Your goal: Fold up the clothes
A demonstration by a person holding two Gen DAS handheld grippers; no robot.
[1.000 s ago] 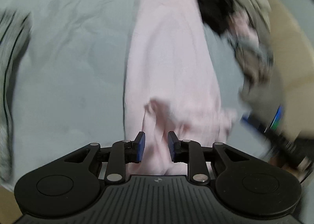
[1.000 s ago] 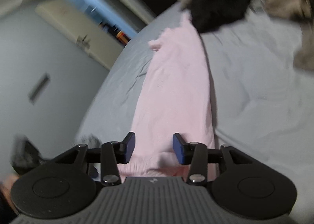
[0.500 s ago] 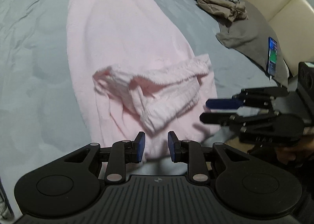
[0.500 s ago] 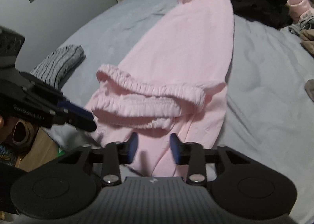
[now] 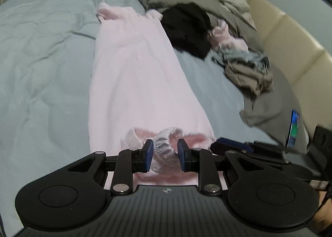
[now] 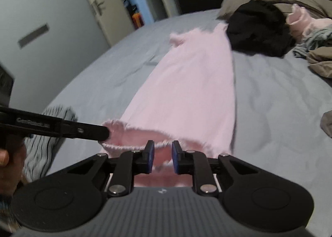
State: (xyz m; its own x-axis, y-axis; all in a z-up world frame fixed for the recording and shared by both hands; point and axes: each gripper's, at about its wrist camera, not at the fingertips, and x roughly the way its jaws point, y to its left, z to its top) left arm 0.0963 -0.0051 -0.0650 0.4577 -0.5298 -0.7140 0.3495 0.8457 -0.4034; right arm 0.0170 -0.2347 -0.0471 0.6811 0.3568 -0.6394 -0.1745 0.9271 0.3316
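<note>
Pale pink trousers (image 5: 134,81) (image 6: 186,91) lie stretched out lengthwise on the grey bed sheet (image 5: 41,71), with the ruffled elastic waistband nearest me. My left gripper (image 5: 165,154) is partly open, and a bunched piece of the waistband sits between its blue pads. In the right wrist view its fingers (image 6: 99,132) touch the waistband's left corner. My right gripper (image 6: 163,154) is closing, the waistband's edge sits between its pads, and no clear squeeze shows. From the left wrist view it (image 5: 222,143) reaches in from the right.
A pile of clothes lies at the far right of the bed: a black garment (image 5: 186,27) (image 6: 259,27) and taupe and grey pieces (image 5: 249,75). A lit phone (image 5: 294,129) rests near the beige headboard (image 5: 290,40). A striped grey garment (image 6: 45,133) lies at the left bed edge.
Both grippers have moved up to the waistband, which lay ahead of them and now sits between their jaws. The right jaws have narrowed. The left jaws keep the same gap.
</note>
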